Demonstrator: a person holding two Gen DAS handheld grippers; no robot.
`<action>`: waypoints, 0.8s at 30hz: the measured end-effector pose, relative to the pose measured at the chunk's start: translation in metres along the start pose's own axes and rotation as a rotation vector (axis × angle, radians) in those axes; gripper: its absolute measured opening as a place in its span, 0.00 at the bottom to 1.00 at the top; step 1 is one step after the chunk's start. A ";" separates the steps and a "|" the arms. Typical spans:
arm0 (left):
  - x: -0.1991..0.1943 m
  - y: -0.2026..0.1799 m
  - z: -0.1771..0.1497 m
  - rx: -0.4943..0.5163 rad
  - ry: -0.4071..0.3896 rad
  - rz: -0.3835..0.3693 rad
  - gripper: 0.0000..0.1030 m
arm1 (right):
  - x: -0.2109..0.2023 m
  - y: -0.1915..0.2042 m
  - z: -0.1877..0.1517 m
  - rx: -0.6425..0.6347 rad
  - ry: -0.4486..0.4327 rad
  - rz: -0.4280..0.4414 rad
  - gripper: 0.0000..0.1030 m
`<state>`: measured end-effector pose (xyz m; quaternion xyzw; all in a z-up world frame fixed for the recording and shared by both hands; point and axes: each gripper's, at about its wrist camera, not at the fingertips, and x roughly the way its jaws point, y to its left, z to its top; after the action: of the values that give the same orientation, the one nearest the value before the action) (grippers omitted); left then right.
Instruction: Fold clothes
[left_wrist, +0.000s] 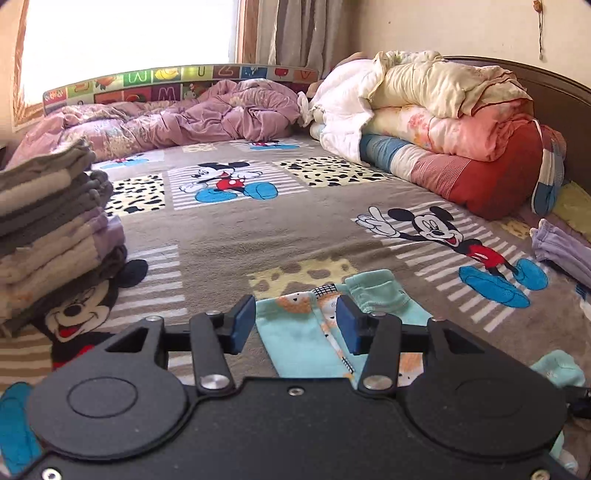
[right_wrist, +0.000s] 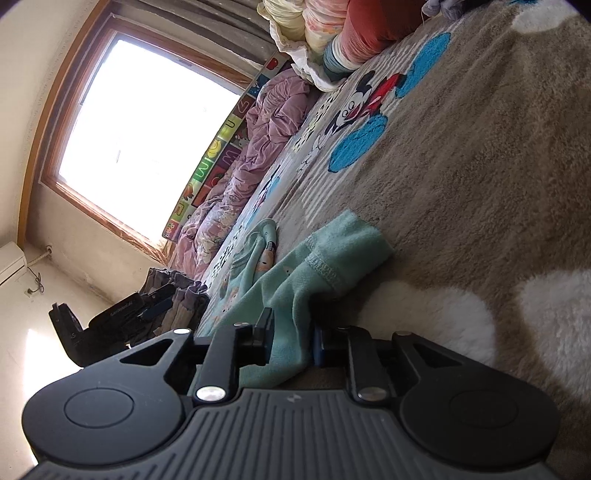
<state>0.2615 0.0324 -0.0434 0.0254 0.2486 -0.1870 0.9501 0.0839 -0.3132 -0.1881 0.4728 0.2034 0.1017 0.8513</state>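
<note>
Left gripper (left_wrist: 295, 325): jaws apart, blue pads (left_wrist: 242, 325) bracketing nothing; the mint-green garment (left_wrist: 295, 343) lies flat on the blanket (left_wrist: 295, 229) directly ahead of and below the gap, not visibly pinched.

Right gripper (right_wrist: 291, 341): jaws drawn in on a fold of the same garment (right_wrist: 295, 295), cloth bunched between the black finger and the blue pad; the cloth looks held. Beyond the fingers the fabric runs forward to a stitched cuff, ahead and slightly right of the tool.

Garment: soft fleece, pale mint, small cartoon prints in orange and white, a patterned strip along one edge. Child-sized by its look. Lying partly spread on the bed, one end raised into the right gripper.

Left wrist view only: stack of folded clothes (left_wrist: 55, 229) in grey, beige and lilac, left of the tool; a small lilac folded piece (left_wrist: 561, 247) far right; rolled quilts (left_wrist: 443, 122) ahead right against the headboard.

Right wrist view only: camera tilted steeply; window (right_wrist: 147, 129) ahead left, the left gripper's black body (right_wrist: 110, 325) to the left beside the stack.
</note>
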 end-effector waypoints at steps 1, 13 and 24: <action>-0.015 -0.005 -0.005 -0.021 -0.009 0.007 0.45 | -0.001 0.002 0.000 -0.006 -0.008 0.001 0.32; -0.045 -0.080 -0.093 0.129 0.174 -0.001 0.29 | -0.012 0.003 0.002 -0.073 -0.049 -0.046 0.46; -0.089 -0.113 -0.123 0.210 0.181 -0.028 0.29 | -0.012 -0.001 0.006 -0.022 -0.059 -0.019 0.49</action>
<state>0.0918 -0.0245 -0.1029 0.1381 0.3126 -0.2222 0.9131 0.0760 -0.3227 -0.1832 0.4643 0.1816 0.0817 0.8630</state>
